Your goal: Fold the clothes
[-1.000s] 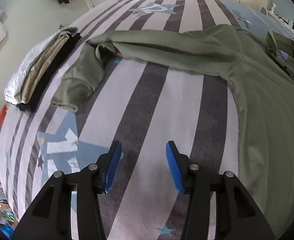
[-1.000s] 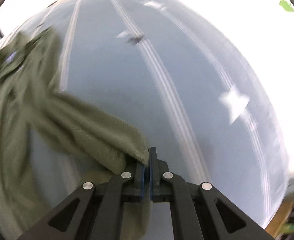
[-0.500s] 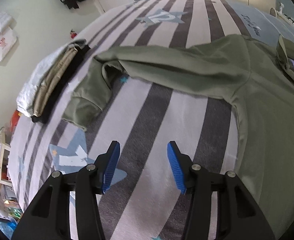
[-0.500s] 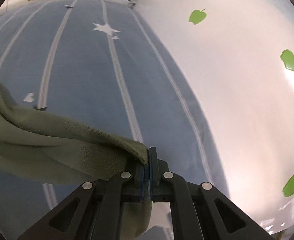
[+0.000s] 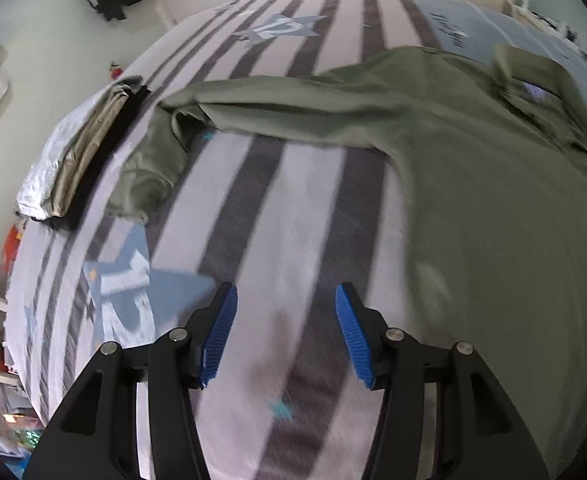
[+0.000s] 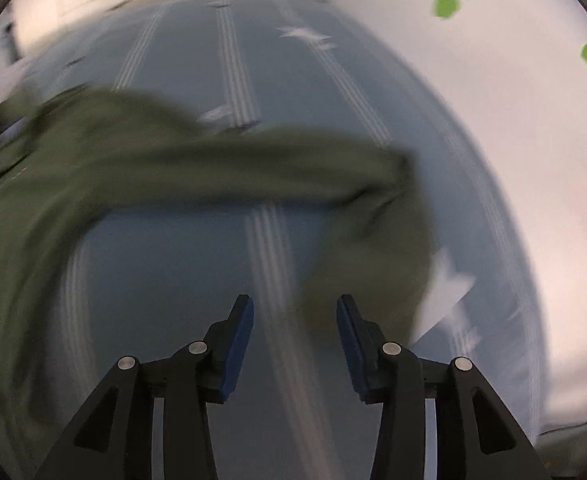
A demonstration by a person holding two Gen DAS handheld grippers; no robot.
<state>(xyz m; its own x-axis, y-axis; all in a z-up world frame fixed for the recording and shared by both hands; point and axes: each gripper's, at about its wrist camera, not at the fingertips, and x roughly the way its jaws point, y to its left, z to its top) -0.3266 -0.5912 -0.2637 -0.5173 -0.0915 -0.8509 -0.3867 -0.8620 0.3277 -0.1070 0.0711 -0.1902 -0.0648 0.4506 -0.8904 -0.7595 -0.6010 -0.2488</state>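
Both my grippers are wide open and holding nothing: left gripper hovers over the striped bed, right gripper just short of the right sleeve cuff. The green shirt lies spread flat, collar at the far end, long axis running away from me, sleeves out sideways. Risk: both cuffs are doubled back and bunched, so folding now probably traps those creases inside.
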